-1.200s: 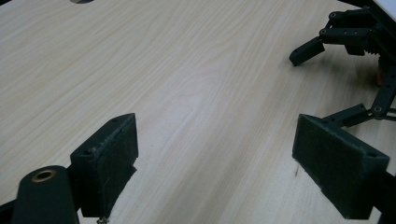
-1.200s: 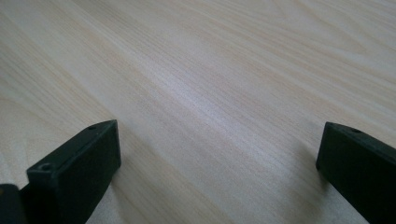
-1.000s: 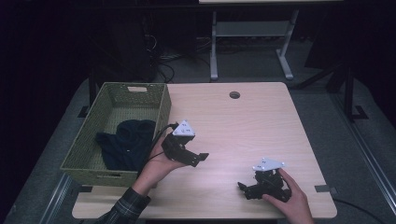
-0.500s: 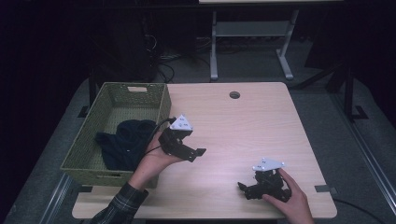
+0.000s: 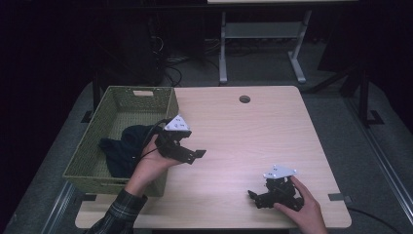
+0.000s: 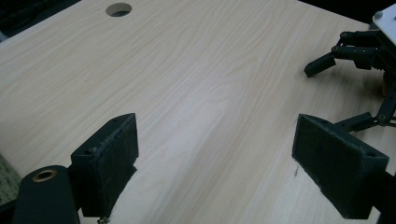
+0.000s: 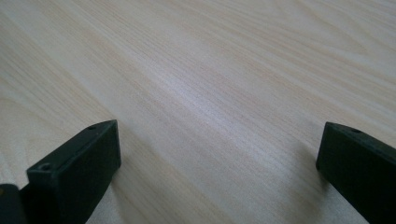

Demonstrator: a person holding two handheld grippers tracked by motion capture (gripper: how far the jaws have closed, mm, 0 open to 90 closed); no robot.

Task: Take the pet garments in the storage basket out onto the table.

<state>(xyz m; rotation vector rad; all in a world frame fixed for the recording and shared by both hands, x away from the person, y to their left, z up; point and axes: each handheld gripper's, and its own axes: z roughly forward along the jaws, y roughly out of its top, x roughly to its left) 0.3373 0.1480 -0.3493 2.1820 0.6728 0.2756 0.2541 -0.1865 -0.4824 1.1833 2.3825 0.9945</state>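
Note:
My left gripper [image 5: 197, 155] hovers over the table's left part, just right of the green woven basket [image 5: 92, 146], and points right. Its jaws stand wide open with nothing between them [image 6: 215, 154]. A dark cloth [image 5: 119, 148] lies heaped inside the basket. My right gripper [image 5: 253, 197] rests low on the wooden table [image 5: 243, 141] near the front right, pointing left, held by a hand. Its jaws are spread wide over bare wood [image 7: 219, 154]. In the left gripper view the right gripper [image 6: 355, 51] shows far off at the upper right.
A round cable hole [image 5: 244, 99] sits near the table's far edge, also seen as a hole [image 6: 118, 9] in the left gripper view. Beyond the table a metal desk frame [image 5: 258, 44] stands on the dark floor. Bare wood lies between the two grippers.
My left gripper has drifted slightly back and left, toward the basket's right wall. The right gripper has stayed in place.

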